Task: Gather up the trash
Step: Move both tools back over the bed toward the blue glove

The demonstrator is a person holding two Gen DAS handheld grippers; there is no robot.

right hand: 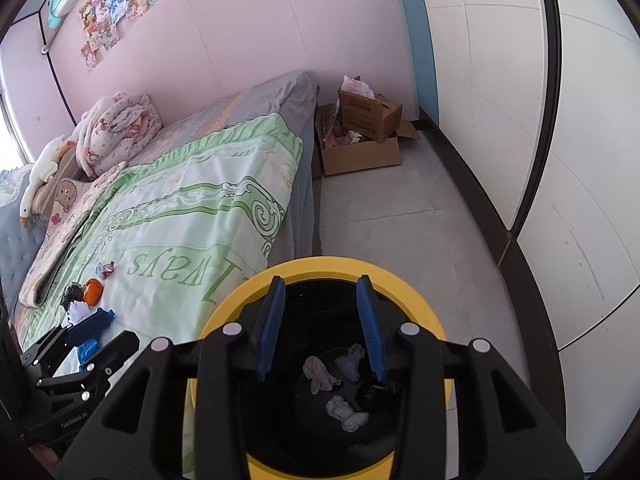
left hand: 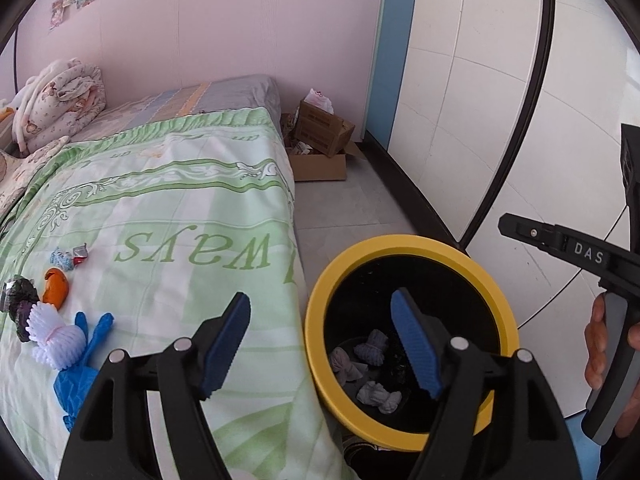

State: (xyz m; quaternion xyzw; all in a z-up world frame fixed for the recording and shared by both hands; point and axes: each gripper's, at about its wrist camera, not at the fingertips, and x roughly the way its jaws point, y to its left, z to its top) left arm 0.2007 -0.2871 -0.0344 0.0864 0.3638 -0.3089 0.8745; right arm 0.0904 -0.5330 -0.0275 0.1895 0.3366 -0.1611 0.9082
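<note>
A black trash bin with a yellow rim (left hand: 316, 300) (right hand: 424, 304) stands on the floor beside the bed and holds crumpled grey tissues (left hand: 378, 396) (right hand: 346, 412). My left gripper (left hand: 324, 344) is open and empty over the bed's edge and the bin. My right gripper (right hand: 322, 328) is open and empty above the bin's mouth. On the green bedspread lie an orange peel (left hand: 56, 290) (right hand: 94, 291), a white foam net (left hand: 52, 334), a blue glove (left hand: 86, 356), a dark wrapper (left hand: 20, 300) and a small candy wrapper (left hand: 70, 258) (right hand: 106, 269).
The bed (left hand: 180, 220) fills the left, with a rolled quilt (left hand: 60, 92) and pillows at its head. Open cardboard boxes (left hand: 320, 144) (right hand: 364, 136) sit on the floor at the bed's far end. White wardrobe doors (left hand: 480, 100) line the right.
</note>
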